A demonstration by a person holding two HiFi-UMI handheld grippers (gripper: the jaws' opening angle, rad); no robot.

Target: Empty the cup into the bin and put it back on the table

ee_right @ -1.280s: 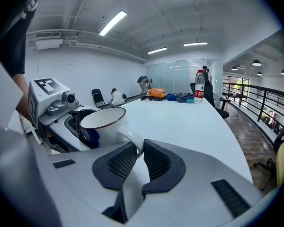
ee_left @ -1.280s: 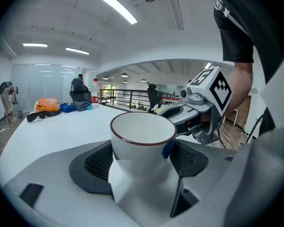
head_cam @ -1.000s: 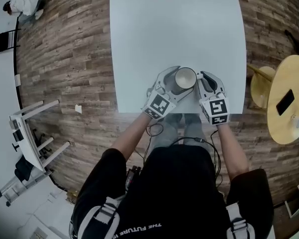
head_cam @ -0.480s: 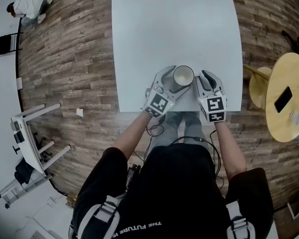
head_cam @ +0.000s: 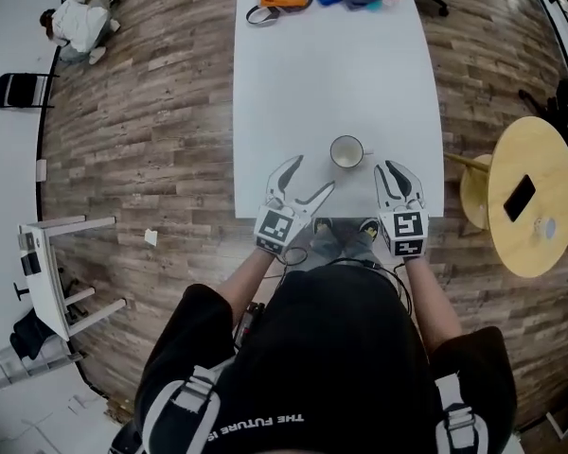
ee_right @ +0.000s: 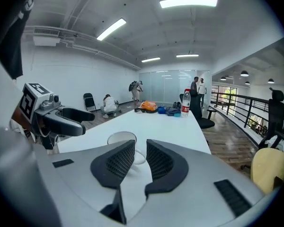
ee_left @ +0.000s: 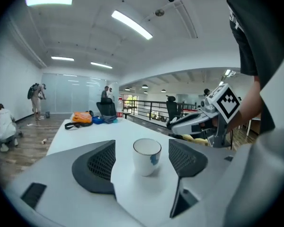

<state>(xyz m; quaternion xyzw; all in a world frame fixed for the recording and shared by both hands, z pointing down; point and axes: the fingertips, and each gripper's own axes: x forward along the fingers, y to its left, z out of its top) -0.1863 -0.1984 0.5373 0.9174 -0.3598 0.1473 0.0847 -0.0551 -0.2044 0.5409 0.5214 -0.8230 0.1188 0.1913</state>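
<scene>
We reach both forearms (head_cam: 246, 268) forward, side by side, with each gripper tilted a little downward. Our left gripper (head_cam: 312, 173) holds its jaws spread wide. Our right gripper (head_cam: 393, 170) has just been opening its jaws; the gap is narrow, with nothing between them.

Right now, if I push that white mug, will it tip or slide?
Probably slides: the white mug looks squat and upright on the smooth white table. Its glossy, ceramic-looking wall suggests rigid, breakable. Seemingly empty, so likely light.
</scene>
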